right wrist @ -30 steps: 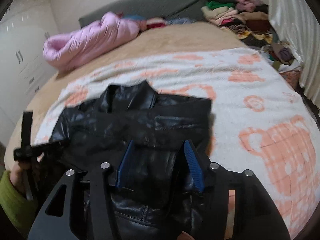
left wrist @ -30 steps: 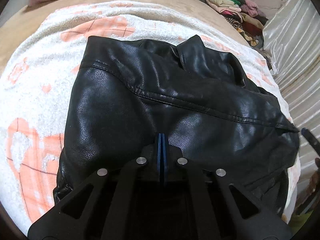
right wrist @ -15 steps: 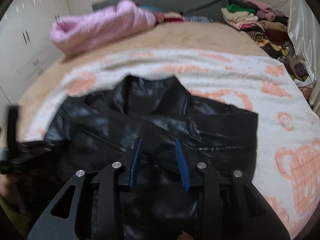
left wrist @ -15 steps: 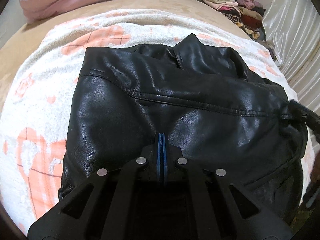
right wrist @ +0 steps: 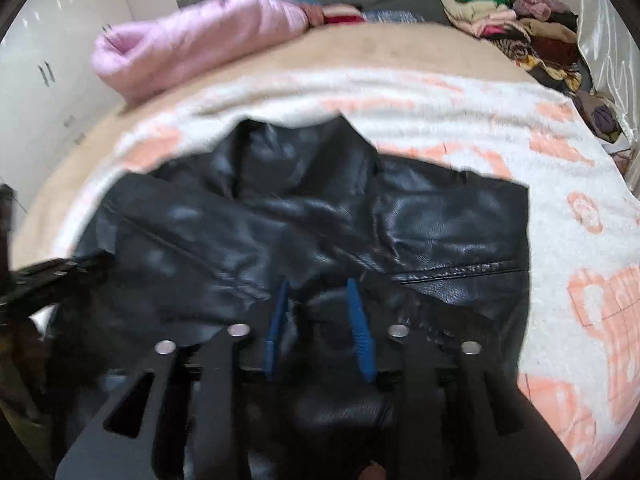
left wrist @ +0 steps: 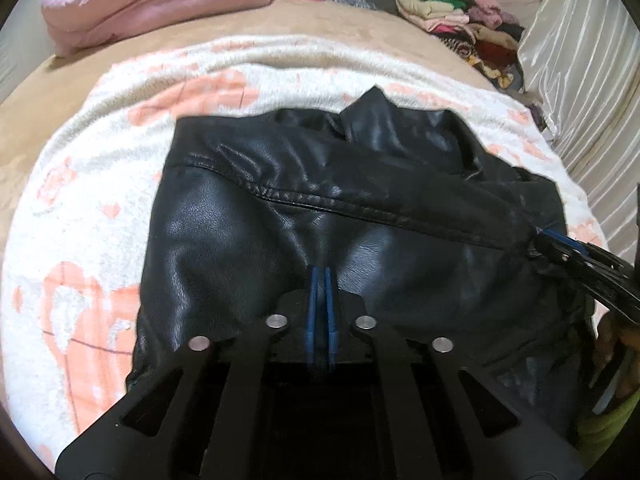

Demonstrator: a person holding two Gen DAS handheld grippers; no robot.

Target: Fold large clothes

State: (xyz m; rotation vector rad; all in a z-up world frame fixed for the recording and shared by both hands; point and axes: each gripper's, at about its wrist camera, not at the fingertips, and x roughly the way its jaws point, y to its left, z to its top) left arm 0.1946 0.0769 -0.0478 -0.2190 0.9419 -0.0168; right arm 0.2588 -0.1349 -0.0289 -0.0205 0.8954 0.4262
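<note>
On the far left of the bed a rolled pink quilt (left wrist: 156, 0) lies well apart from the work, and nearer me the white-and-orange blanket (left wrist: 80, 240) carries the black leather jacket (left wrist: 320, 208), collar at the far side, hem toward me. Its long axis, the shoulder seam, runs left to right across both views. My left gripper (left wrist: 320, 276) sits over the near middle of the jacket with its blue pads pressed together; a small pucker of leather meets the tips, but I cannot tell whether any is pinched. My right gripper (right wrist: 318, 292) hangs over the near right part, jaws opening, with a raised fold of leather between the pads and not visibly squeezed. I judge the next fold turns on that near edge, which lies just ahead of both grippers, the right one closer to the free right side. The left view alone shows the right gripper's tips meeting the seam at the jacket's right edge; the right view alone shows the jacket's square right shoulder and the wardrobe (right wrist: 48, 80) beyond. At far right sits a pile of clothes (left wrist: 460, 28).
</note>
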